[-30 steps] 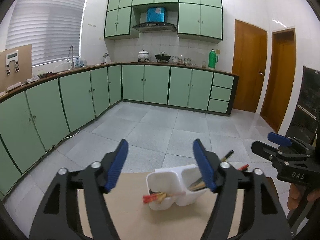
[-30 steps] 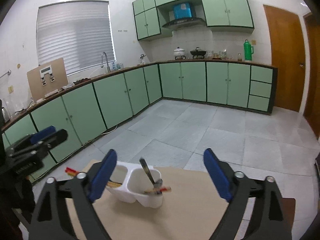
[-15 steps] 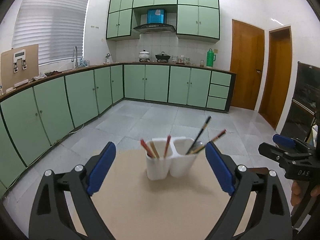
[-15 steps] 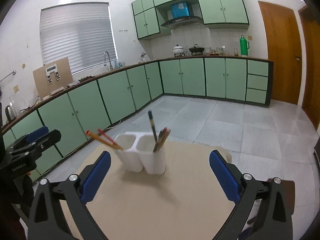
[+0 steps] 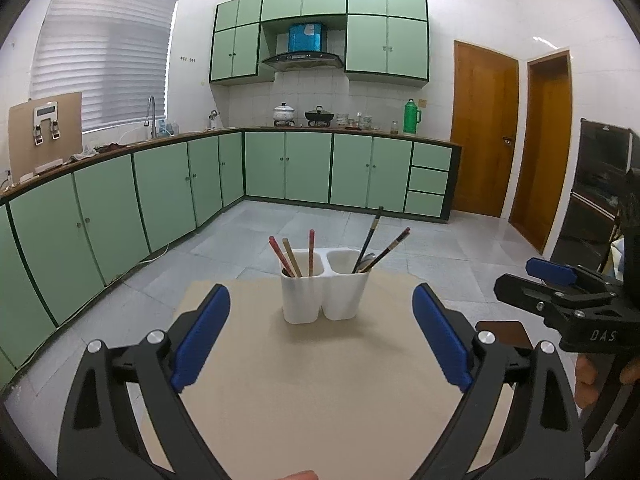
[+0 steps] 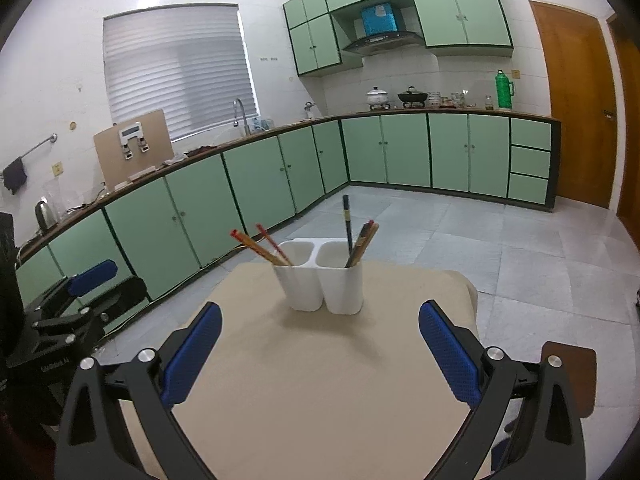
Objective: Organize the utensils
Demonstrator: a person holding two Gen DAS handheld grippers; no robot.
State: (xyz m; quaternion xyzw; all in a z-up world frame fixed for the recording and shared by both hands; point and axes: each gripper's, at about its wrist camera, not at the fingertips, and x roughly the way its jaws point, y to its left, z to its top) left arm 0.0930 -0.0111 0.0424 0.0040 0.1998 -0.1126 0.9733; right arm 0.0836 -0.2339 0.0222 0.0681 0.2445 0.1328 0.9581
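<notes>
Holder (image 5: 324, 292) now upright, chopsticks (image 5: 298, 254) inside

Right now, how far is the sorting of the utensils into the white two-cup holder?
It looks finished. The white plastic two-cup holder stands upright on the beige table, red chopsticks in one cup, dark chopsticks in the other. Left gripper and right gripper are open and empty. No loose utensils are visible.

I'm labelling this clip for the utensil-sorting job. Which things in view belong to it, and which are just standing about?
Belongs to the job:
- white two-cup holder
- red chopsticks in its left cup
- dark chopsticks in its right cup
- tan table

Just standing about:
- green thermos
- pots on the counter
- tap
</notes>
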